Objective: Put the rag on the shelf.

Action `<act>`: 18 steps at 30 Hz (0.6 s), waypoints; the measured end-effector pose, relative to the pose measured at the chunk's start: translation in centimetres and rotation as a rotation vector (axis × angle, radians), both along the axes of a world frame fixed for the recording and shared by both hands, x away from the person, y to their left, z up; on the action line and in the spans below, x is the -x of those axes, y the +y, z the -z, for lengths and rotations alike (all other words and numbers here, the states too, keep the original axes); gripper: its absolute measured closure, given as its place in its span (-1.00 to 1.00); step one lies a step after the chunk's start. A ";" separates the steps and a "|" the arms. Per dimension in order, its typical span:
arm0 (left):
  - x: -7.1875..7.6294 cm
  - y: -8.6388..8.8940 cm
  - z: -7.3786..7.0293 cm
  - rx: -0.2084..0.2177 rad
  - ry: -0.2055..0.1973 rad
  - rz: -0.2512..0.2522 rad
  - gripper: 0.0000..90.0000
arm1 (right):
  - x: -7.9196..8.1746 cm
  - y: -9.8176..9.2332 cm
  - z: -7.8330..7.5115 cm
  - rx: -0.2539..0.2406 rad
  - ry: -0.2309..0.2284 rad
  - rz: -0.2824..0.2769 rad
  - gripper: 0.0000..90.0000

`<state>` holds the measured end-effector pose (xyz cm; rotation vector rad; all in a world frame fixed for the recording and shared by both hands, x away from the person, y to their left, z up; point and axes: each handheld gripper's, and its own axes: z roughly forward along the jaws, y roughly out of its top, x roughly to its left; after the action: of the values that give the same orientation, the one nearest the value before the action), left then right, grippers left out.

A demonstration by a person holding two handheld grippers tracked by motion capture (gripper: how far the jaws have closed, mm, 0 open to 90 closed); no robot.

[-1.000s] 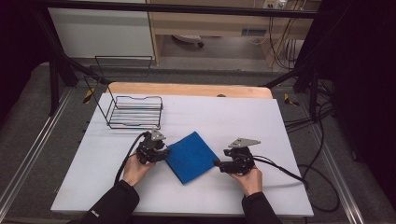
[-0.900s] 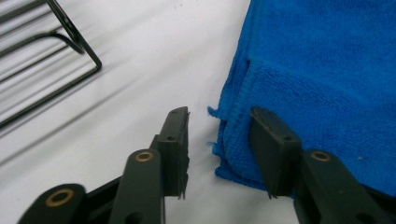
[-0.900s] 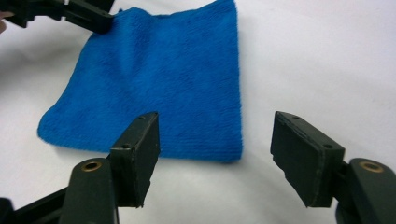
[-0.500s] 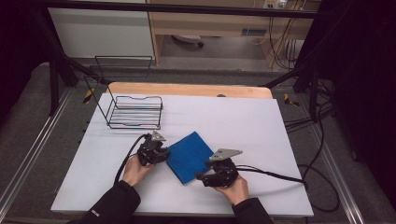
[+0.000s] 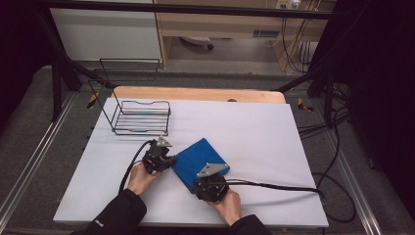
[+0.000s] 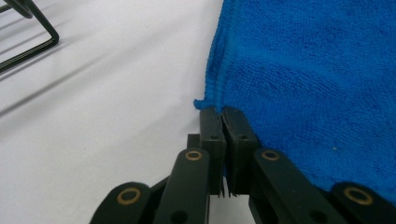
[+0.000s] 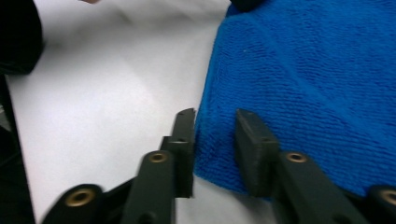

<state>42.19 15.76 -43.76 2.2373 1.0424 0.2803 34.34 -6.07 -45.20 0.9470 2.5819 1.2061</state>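
A folded blue cloth (image 5: pixel 201 155) lies on the white table (image 5: pixel 254 127), turned like a diamond. My left gripper (image 5: pixel 172 161) sits at the cloth's left corner. In the left gripper view its jaws (image 6: pixel 222 116) are shut on the cloth's (image 6: pixel 317 84) hemmed edge. My right gripper (image 5: pixel 199 183) is at the cloth's near corner. In the right gripper view its jaws (image 7: pixel 217 123) have just been closing and stand a little apart. The cloth's (image 7: pixel 317 70) edge lies between them, with one jaw beside it and one on top.
A black wire rack (image 5: pixel 139 117) stands at the table's back left. A wooden board (image 5: pixel 195 94) runs along the far edge. The right gripper's cable (image 5: pixel 274 185) trails off to the right across the table. Open white surface lies right of the cloth.
My right gripper has slid left along the table's near side to the cloth's near corner. The left hand has stayed at the left corner.
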 end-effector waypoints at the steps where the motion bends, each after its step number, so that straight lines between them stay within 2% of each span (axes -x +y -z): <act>1: 0.0 0.0 0.0 0.003 0.001 -0.003 0.93 | 0.0 0.0 0.0 0.000 0.000 0.000 0.67; 3: 0.1 0.2 -0.1 0.005 0.007 -0.005 0.93 | 0.2 0.0 0.2 0.013 -0.029 0.006 0.86; 4: 0.2 0.3 -0.1 0.007 0.006 -0.010 0.93 | 0.1 0.0 0.1 0.019 -0.028 0.002 0.93; 8: 0.8 0.7 -0.4 0.028 0.024 -0.020 0.93 | -0.2 -0.2 -0.3 0.026 -0.001 -0.013 0.96; 10: 1.4 0.9 -0.6 0.045 0.036 -0.016 0.93 | -0.3 -0.9 -1.2 0.038 0.008 -0.044 0.97; 13: 2.9 1.0 -0.9 0.075 0.065 -0.018 0.93 | -0.3 -1.8 -1.9 0.032 0.024 -0.055 0.97; 14: 3.6 0.9 -0.9 0.079 0.073 -0.009 0.92 | -0.3 -2.8 -2.5 0.028 0.050 -0.072 0.97; 18: 6.4 0.1 -0.8 0.095 0.076 -0.008 0.91 | 0.0 -4.1 -2.9 0.050 0.067 -0.109 0.96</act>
<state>35.78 15.82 -42.97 2.1736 1.0818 0.1475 34.34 -10.22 -42.30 0.8610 2.7349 1.1477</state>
